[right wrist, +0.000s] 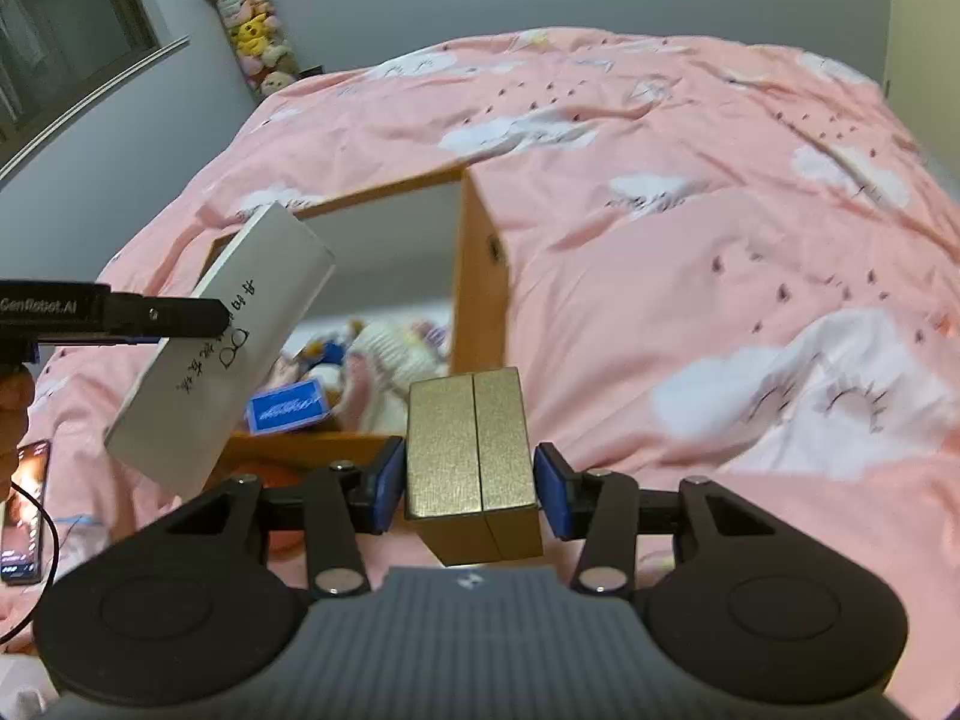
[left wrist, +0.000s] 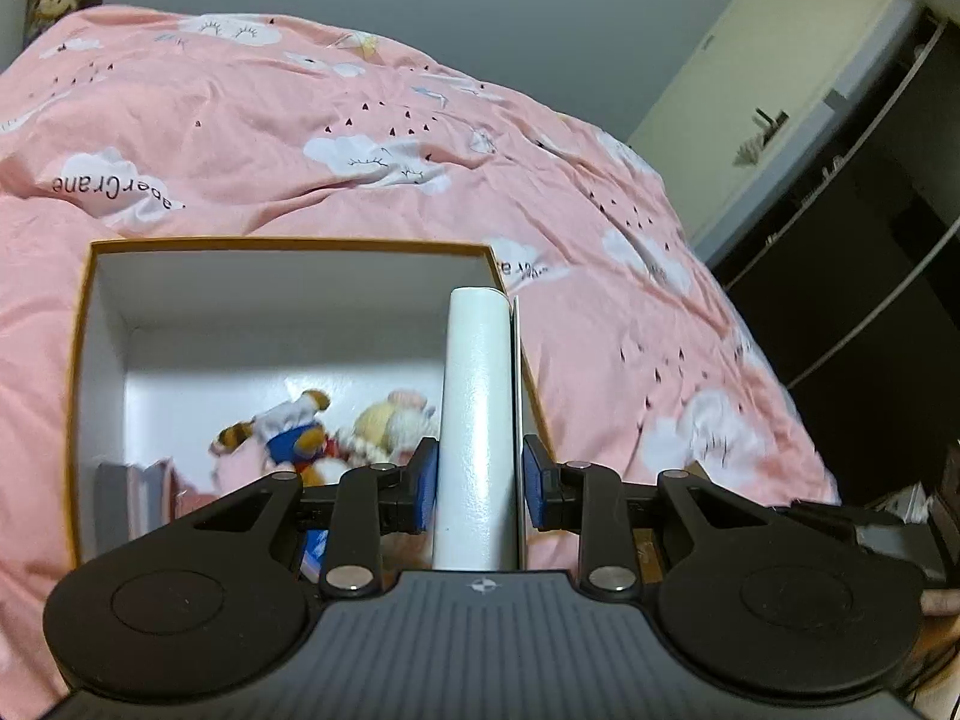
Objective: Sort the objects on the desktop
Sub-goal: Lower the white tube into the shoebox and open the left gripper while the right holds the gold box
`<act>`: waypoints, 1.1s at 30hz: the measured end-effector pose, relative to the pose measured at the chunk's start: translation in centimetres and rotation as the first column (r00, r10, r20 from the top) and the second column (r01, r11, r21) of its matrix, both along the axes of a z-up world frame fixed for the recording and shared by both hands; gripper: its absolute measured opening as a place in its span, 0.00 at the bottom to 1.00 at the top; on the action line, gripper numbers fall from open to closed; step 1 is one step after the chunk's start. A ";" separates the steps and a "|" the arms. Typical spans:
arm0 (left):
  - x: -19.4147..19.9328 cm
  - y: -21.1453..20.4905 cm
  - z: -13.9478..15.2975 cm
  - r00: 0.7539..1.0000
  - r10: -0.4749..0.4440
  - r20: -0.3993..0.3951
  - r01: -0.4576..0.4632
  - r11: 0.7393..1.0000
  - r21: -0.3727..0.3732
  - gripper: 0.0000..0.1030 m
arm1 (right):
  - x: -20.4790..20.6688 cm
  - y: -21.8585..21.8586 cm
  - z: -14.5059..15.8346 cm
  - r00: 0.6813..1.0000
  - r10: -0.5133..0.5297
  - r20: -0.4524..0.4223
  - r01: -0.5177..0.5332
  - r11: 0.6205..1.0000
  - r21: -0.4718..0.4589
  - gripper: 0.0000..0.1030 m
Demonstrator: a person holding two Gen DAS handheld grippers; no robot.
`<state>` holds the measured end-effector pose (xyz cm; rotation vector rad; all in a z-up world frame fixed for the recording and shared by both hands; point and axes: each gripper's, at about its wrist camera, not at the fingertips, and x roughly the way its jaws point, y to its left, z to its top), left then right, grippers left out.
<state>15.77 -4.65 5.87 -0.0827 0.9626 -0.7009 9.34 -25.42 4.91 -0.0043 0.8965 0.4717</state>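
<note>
White and flat, the slim box (left wrist: 477, 420) sits clamped in the left gripper (left wrist: 480, 483) above the open storage box (left wrist: 288, 249) on the bed (left wrist: 300, 138). The right gripper (right wrist: 468, 483) clamps a gold box (right wrist: 471, 450) near that storage box's corner. Both grips look shallow, so a tilt might let either box slip onto the bedding.

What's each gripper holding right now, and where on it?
Left gripper clamps the white box across its thin sides near one end; right gripper grips the gold box by its side faces.

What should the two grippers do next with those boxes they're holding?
Probably carry the white box in the left gripper over the open storage box and lower it in, since plush toys already lie inside. The right gripper clamps a gold box.
</note>
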 end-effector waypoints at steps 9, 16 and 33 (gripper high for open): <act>4.0 -2.5 -3.8 0.981 0.183 -0.068 -0.188 0.979 -0.075 0.32 | 3.7 0.3 -0.6 1.000 -0.010 0.001 0.010 1.000 0.017 0.47; 6.1 -3.9 -7.3 0.952 0.254 -0.171 -0.271 0.959 -0.085 0.32 | 5.7 0.8 -2.0 1.000 -0.010 -0.005 0.010 1.000 0.021 0.47; 7.0 -7.1 -12.3 0.959 0.148 -0.243 -0.151 0.989 0.006 0.33 | 7.9 0.4 -4.4 0.997 -0.014 -0.069 0.016 0.999 0.038 0.47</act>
